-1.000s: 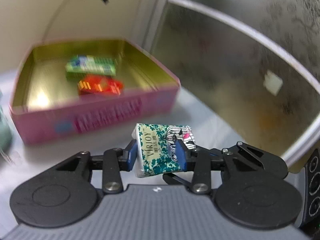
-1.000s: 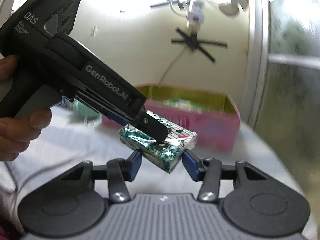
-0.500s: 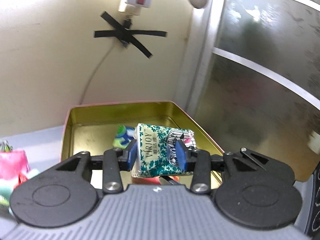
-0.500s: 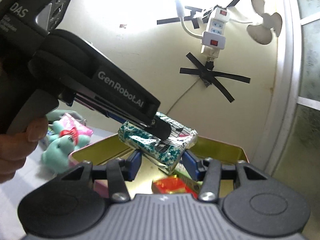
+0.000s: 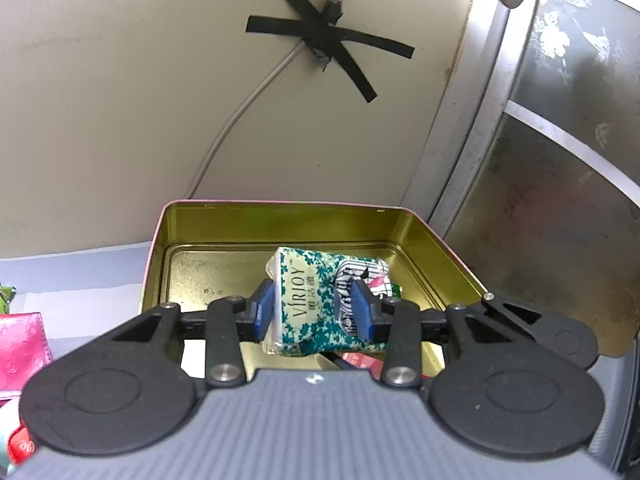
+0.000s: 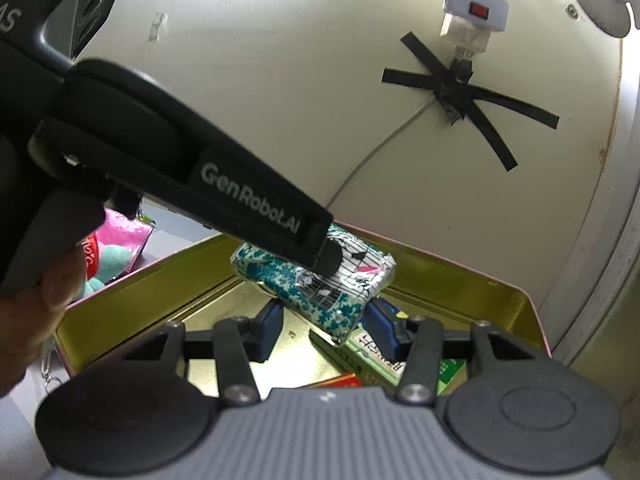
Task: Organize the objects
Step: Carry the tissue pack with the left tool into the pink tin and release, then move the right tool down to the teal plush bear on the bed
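A cream wall (image 5: 120, 100) fills the background, with a grey cable fixed to it by crossed strips of black tape (image 5: 328, 48) under a white power strip (image 6: 476, 4). To the right stands a frosted glass door (image 5: 560, 200) in a metal frame. Below the wall sits an open tin box (image 5: 280, 224), pink outside and gold inside, on a pale table (image 5: 80, 272). Inside the tin lie a green-and-white packet (image 6: 384, 356) and a red one (image 6: 340, 380), both partly hidden by the gripper bodies. A pink pouch (image 6: 124, 236) and a teal plush toy (image 6: 112, 260) rest on the table left of the tin.

The left gripper (image 5: 314, 310) is clamped on a VIRJOY tissue pack (image 5: 316, 300), green floral with a striped end, which hangs above the tin's floor. The right gripper (image 6: 324, 330) sits just under the same pack with its blue pads apart; they seem not to touch it, though the pack's lower corner hides part of the gap. A hand (image 6: 36, 300) grips the left tool's handle.
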Demonstrator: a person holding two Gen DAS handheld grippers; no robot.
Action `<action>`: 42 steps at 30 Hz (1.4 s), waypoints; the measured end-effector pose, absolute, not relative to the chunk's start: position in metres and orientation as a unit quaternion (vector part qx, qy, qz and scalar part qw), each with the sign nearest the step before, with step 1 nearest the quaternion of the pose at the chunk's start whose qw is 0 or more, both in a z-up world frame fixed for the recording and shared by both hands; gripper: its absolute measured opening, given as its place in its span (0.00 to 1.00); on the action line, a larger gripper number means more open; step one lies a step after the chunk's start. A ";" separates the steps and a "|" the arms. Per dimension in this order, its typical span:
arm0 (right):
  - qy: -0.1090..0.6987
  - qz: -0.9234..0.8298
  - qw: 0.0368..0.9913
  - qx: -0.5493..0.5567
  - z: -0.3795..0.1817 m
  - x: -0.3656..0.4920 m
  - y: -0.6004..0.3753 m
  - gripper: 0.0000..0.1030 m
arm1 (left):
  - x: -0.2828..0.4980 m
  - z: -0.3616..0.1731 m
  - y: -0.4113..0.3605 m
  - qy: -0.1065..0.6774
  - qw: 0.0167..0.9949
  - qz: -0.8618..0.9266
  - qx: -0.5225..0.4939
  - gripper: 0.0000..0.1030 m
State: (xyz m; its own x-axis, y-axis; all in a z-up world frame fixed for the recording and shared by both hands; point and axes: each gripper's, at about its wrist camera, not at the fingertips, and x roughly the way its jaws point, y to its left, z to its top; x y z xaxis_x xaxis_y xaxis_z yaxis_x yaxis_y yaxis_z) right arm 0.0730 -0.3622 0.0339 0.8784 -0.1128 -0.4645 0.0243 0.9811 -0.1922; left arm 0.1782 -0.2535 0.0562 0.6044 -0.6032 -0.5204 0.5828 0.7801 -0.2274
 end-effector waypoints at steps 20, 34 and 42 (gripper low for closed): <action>0.266 -0.058 0.959 -0.078 0.034 0.081 -0.360 0.61 | 0.176 0.050 -0.255 0.303 0.898 -0.318 -0.005 0.69; 0.239 -0.074 0.967 -0.039 0.044 0.024 -0.348 0.61 | 0.114 0.056 -0.230 0.273 0.908 -0.319 0.006 0.69; 0.191 -0.085 0.978 0.005 0.041 -0.049 -0.326 0.62 | 0.055 0.047 -0.182 0.254 0.903 -0.346 0.028 0.69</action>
